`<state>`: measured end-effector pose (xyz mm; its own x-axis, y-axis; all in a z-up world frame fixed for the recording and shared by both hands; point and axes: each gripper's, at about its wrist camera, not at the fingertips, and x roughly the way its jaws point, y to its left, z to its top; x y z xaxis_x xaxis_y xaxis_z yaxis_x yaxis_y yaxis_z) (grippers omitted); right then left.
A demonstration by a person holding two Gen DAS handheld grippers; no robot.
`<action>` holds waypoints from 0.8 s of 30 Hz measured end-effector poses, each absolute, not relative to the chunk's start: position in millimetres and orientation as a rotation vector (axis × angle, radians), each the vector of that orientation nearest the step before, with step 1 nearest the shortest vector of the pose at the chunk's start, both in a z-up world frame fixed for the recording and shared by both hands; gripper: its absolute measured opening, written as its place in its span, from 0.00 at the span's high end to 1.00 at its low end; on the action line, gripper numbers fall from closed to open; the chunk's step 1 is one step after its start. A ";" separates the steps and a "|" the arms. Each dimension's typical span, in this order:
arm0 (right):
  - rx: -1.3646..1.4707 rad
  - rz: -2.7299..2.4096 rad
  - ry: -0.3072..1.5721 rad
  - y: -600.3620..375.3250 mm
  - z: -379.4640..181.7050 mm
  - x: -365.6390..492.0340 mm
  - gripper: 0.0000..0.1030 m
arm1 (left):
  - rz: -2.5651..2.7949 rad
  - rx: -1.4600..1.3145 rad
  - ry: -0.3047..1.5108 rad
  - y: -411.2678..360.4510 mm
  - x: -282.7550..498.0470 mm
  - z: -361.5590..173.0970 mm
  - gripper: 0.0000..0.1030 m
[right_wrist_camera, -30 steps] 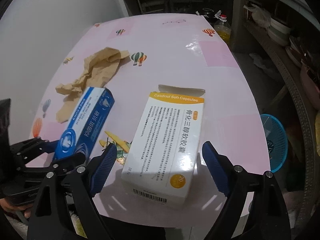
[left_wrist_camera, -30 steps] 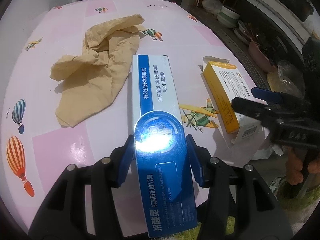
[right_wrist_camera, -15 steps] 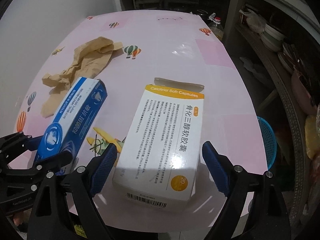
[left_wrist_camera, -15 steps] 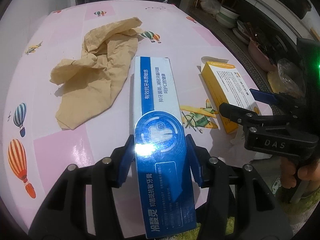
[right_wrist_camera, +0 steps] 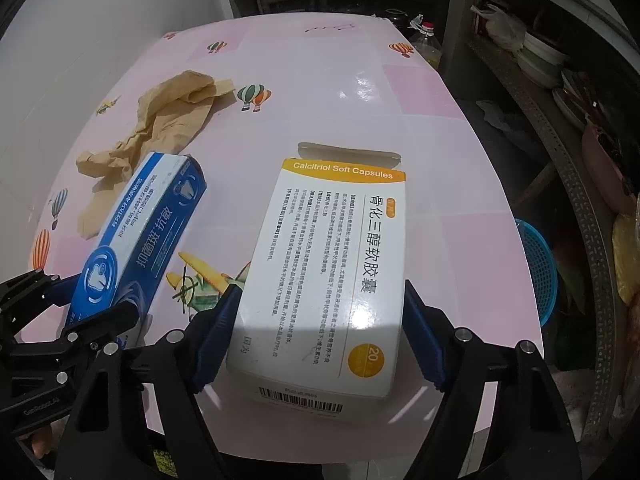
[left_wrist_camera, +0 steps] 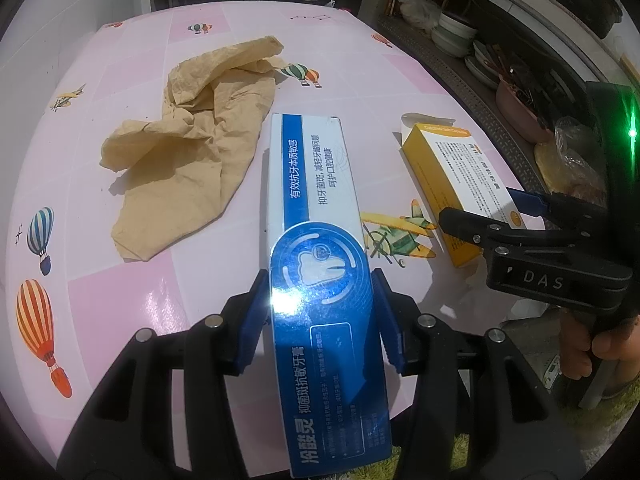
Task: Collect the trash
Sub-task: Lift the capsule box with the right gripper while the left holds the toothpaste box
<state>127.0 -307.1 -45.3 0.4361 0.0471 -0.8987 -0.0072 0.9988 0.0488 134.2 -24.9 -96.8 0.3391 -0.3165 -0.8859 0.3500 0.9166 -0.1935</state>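
Observation:
My left gripper (left_wrist_camera: 318, 280) is shut on a long blue and white toothpaste box (left_wrist_camera: 316, 200), held at its middle just above the pink table (left_wrist_camera: 120, 300). The same box (right_wrist_camera: 152, 216) shows at the left of the right wrist view. My right gripper (right_wrist_camera: 320, 292) straddles a white and yellow capsule box (right_wrist_camera: 332, 248) lying flat near the table's front edge. Its jaws are closing and both blue pads meet the box's long sides. A crumpled brown paper (left_wrist_camera: 192, 152) lies on the table beyond the toothpaste box.
To the right of the table stand dark shelves with stacked bowls (left_wrist_camera: 456, 32). A blue plastic basket (right_wrist_camera: 540, 272) sits below the table's right edge. An oil bottle (right_wrist_camera: 426, 40) stands past the far corner. A hand (left_wrist_camera: 612, 344) holds the right gripper's handle.
The right gripper's jaws have narrowed from well clear of the capsule box to its two sides, and the gripper has edged closer over it. The left gripper and toothpaste box have stayed put.

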 end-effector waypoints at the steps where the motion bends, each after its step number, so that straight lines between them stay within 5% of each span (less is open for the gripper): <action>1: 0.039 0.034 1.119 -307.2 -45.1 126.8 0.27 | -0.434 0.033 1.145 -24.8 134.2 -96.7 0.54; 24: 0.048 0.023 1.096 -309.1 -36.2 121.4 0.29 | -0.434 0.004 1.101 -19.0 131.5 -85.6 0.54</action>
<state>121.4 -309.1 -36.2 0.4566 0.0430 -0.8886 0.0050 0.9987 0.0509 131.5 -19.0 -85.6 0.3775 -0.3374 -0.8624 0.3410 0.9165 -0.2093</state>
